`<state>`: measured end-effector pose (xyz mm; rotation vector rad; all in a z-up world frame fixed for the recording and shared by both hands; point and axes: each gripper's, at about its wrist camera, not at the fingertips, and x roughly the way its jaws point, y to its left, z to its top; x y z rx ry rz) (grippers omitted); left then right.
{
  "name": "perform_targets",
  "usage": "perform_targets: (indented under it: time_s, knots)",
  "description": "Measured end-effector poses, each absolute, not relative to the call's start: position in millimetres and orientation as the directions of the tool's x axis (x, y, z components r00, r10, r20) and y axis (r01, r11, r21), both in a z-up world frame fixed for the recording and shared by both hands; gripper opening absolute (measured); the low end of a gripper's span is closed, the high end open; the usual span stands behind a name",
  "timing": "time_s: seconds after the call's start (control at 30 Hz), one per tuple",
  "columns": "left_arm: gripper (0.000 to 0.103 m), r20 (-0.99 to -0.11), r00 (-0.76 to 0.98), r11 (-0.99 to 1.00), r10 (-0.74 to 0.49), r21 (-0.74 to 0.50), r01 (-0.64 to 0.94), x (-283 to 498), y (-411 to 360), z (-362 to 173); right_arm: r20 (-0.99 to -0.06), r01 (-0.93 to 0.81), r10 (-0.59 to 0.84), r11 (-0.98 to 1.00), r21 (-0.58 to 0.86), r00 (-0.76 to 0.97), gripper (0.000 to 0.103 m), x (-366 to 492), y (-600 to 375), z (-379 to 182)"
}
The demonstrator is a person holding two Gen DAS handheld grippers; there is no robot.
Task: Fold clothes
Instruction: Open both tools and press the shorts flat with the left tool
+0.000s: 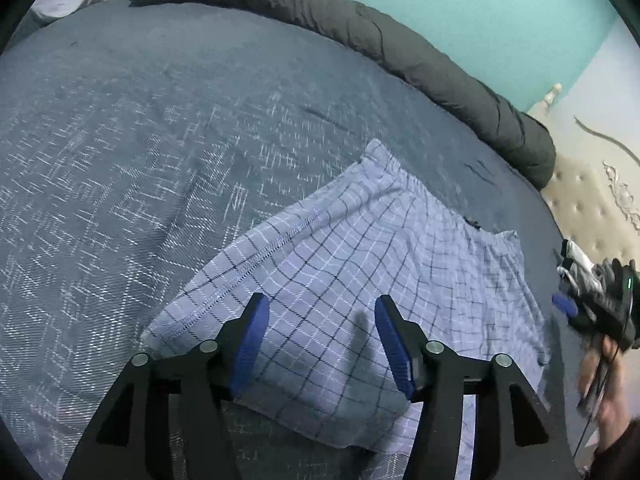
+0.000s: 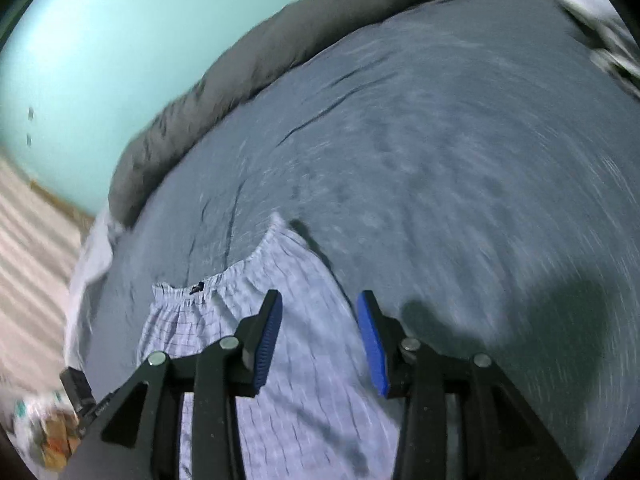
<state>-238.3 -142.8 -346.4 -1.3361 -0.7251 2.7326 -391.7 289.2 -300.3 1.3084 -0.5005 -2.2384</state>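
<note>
Both tongs hang over the checked shorts with their jaws apart and nothing between them. Left tongs (image 1: 320,308) stand wide. Right tongs (image 2: 319,304) are narrower. Those shorts (image 1: 340,280) lie flat on the blue bed (image 1: 140,140), near its close edge. Along the far edge of the bed runs a rolled grey blanket (image 1: 320,12).

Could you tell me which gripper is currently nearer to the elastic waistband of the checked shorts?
Right. The right gripper hovers open just short of the waistband. The left gripper is open over the folded end of the checked shorts, farther away.
</note>
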Motion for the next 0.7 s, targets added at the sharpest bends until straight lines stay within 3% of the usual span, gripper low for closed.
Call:
perform_targets:
  time_s: [0.17, 0.43, 0.53, 0.57, 0.7]
  knots:
    - [0.065, -0.752, -0.63, -0.905, 0.193, -0.384, 0.181, -239, -139, -351, -0.744, 0.36, -0.569, -0.815, 0.454, -0.351, 0.04, -432, 243, -297]
    - [0.069, -0.752, -0.63, -0.908, 0.193, -0.38, 0.176, -241, -136, -352, -0.862, 0.535, -0.399, -0.823, 0.188, -0.311, 0.037, -451, 192, -310]
    - [0.07, -0.752, -0.63, -0.907, 0.195, -0.383, 0.176, -242, -135, -352, -0.869, 0.564, -0.397, -0.807, 0.177, -0.295, 0.02, -452, 185, -315]
    - [0.07, -0.752, -0.628, -0.908, 0.199, -0.382, 0.17, -243, -138, -352, -0.869, 0.566, -0.397, -0.805, 0.176, -0.294, 0.009, -453, 183, -317]
    - [0.07, -0.751, -0.63, -0.906, 0.199, -0.386, 0.174, -241, -137, -352, -0.851, 0.556, -0.416, -0.81, 0.187, -0.32, 0.003, -462, 177, -314]
